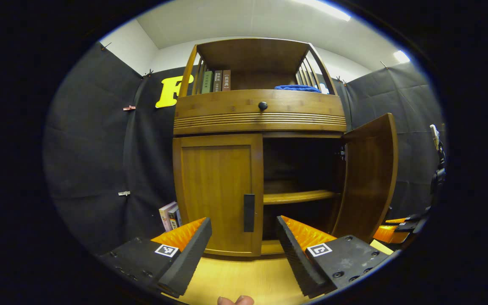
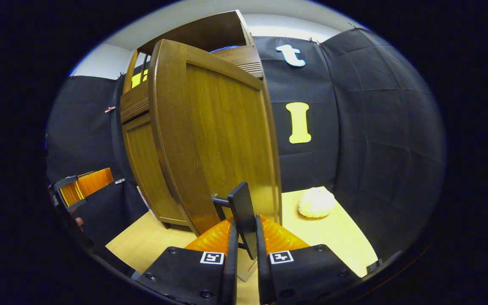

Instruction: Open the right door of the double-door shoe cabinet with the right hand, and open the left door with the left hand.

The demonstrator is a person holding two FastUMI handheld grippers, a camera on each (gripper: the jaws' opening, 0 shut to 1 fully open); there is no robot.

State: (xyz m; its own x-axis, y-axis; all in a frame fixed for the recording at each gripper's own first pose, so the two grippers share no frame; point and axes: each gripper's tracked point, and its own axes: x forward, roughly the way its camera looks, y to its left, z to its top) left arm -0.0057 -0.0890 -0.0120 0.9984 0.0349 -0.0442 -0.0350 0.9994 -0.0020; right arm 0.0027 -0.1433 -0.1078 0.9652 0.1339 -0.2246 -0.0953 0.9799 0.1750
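left gripper view: shoe cabinet (image 1: 261, 123) sits mid-frame on the pale wood surface (image 1: 244, 279). left door (image 1: 218, 192) is shut, and its dark handle (image 1: 249, 212), a vertical bar, sits at the door's inner edge, low centre of frame. left tool (image 1: 244, 250) is released, fingers spread wide, w/ the handle straight ahead in the gap between them and a bit above, not touching. the handle's long axis runs up-down, so the fingers should close on it from either side. right door (image 1: 369, 178) is swung open at right of frame, w/ an inner shelf (image 1: 299, 197) exposed.

judgement: right-door step looks done or nearly so; left door is next, and the left tool is clearly the nearer one. it needs to go fwd and slightly up, then clench and pull.

right gripper view: right tool (image 2: 244, 254) is clenched on the right door's handle (image 2: 242, 212), both fingers pressing the bar at bottom centre. right door's (image 2: 223, 140) outer face takes the middle of the frame. this view also has the left tool (image 2: 81, 188) at far left edge and a whitish lumpy thing (image 2: 317, 202) on the surface (image 2: 337, 237) at lower right; can't tell what it is. left gripper view instead gives books (image 1: 216, 81) and a blue cloth (image 1: 297, 88) on the top shelf, a drawer knob (image 1: 262, 105) and more books (image 1: 170, 215) beside the cabinet at lower left.
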